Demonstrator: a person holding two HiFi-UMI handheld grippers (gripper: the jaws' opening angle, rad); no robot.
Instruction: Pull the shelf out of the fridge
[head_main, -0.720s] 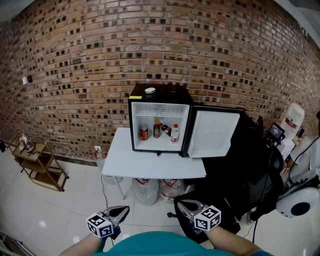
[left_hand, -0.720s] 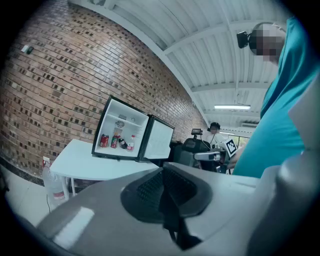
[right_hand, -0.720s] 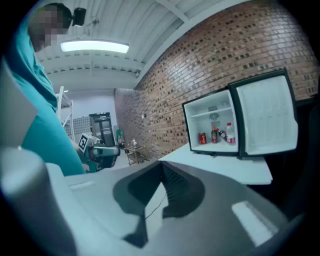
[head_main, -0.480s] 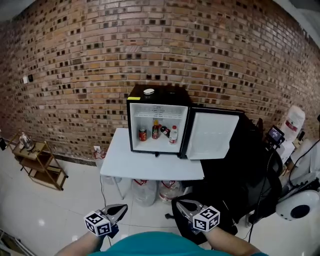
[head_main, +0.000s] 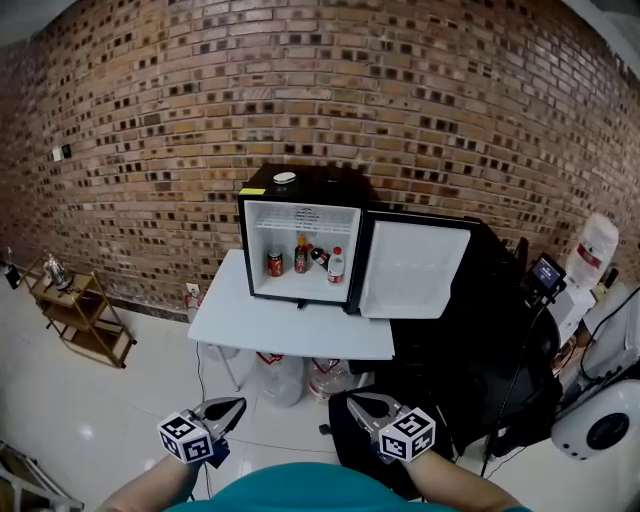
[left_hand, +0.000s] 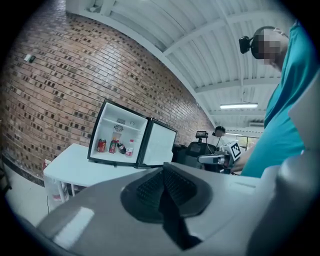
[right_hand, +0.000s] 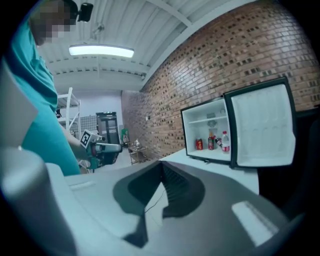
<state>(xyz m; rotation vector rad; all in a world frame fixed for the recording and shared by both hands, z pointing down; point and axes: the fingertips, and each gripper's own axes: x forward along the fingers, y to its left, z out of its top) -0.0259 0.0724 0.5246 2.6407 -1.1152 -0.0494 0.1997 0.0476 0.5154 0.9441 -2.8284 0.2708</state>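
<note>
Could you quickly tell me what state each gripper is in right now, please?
Left gripper: closed, holding nothing.
Right gripper: closed, holding nothing.

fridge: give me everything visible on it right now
Small black fridge with white lining, upright at the back of a white table, in front of the brick wall. Its door stands wide open to the right, its inner face plain white. One thin shelf sits high inside, in place. On its inner floor stand a red can and bottles. A small round object lies on top.
</note>
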